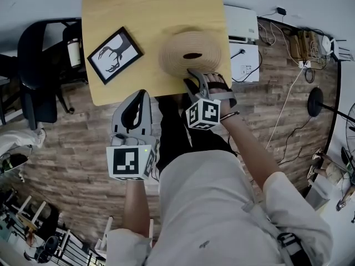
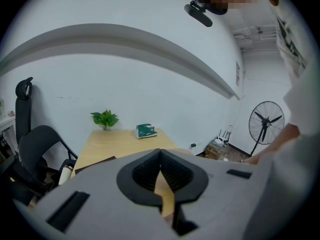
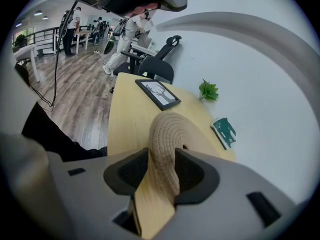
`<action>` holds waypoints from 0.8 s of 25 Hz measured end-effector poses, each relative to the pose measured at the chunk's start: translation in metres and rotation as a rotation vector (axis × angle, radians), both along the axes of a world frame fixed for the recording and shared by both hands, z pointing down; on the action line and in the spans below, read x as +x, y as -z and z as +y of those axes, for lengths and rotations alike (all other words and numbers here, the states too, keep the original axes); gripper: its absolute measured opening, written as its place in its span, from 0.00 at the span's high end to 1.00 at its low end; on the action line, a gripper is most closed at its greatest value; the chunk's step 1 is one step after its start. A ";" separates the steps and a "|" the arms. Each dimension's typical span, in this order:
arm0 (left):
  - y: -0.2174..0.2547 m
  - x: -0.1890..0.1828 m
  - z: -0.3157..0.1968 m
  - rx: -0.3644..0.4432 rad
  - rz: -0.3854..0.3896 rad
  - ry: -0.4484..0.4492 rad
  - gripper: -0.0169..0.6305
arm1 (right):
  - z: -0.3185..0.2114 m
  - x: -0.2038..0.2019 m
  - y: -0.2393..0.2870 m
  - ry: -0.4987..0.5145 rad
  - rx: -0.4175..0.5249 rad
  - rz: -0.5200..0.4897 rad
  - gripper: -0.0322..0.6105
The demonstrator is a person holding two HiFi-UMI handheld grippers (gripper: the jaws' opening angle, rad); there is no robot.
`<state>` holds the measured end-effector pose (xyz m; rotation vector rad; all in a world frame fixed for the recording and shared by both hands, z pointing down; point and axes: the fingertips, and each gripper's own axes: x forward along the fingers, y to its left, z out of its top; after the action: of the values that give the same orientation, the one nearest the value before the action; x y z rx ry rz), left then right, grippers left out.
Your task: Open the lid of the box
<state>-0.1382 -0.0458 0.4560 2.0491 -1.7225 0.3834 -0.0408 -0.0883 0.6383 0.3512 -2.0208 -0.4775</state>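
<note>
Round woven box near the bench's front edge, with its rim between the right fingers.

The woven box (image 1: 191, 51), lid on, sits just ahead of the right gripper (image 1: 197, 77). That gripper's fingers stand wide apart with the box's near woven edge between them, and they are not squeezing it. The front edge of the bench (image 1: 127, 10) runs right under those fingers. To their left lies a picture frame (image 1: 113, 54), well apart, with bare bench between. Far beyond them lies a green book (image 3: 223, 130). The left gripper (image 1: 141, 97) hangs off the bench edge over the floor, its fingers closed together and holding nothing.
</note>
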 end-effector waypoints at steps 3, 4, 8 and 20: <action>0.001 -0.002 -0.001 -0.004 0.001 -0.005 0.96 | -0.001 0.000 0.000 -0.003 0.010 0.014 0.71; 0.001 -0.003 -0.001 -0.005 0.001 -0.006 0.96 | -0.002 0.000 -0.001 -0.004 0.013 0.020 0.71; 0.001 -0.007 -0.002 -0.003 0.001 -0.009 0.96 | -0.003 0.000 -0.002 0.004 0.037 0.040 0.74; 0.006 -0.016 -0.009 0.006 0.004 -0.034 0.96 | -0.003 -0.006 0.012 -0.002 0.024 0.018 0.77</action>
<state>-0.1543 -0.0550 0.4504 2.0846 -1.6897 0.3846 -0.0466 -0.0917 0.6264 0.3616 -1.9984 -0.5022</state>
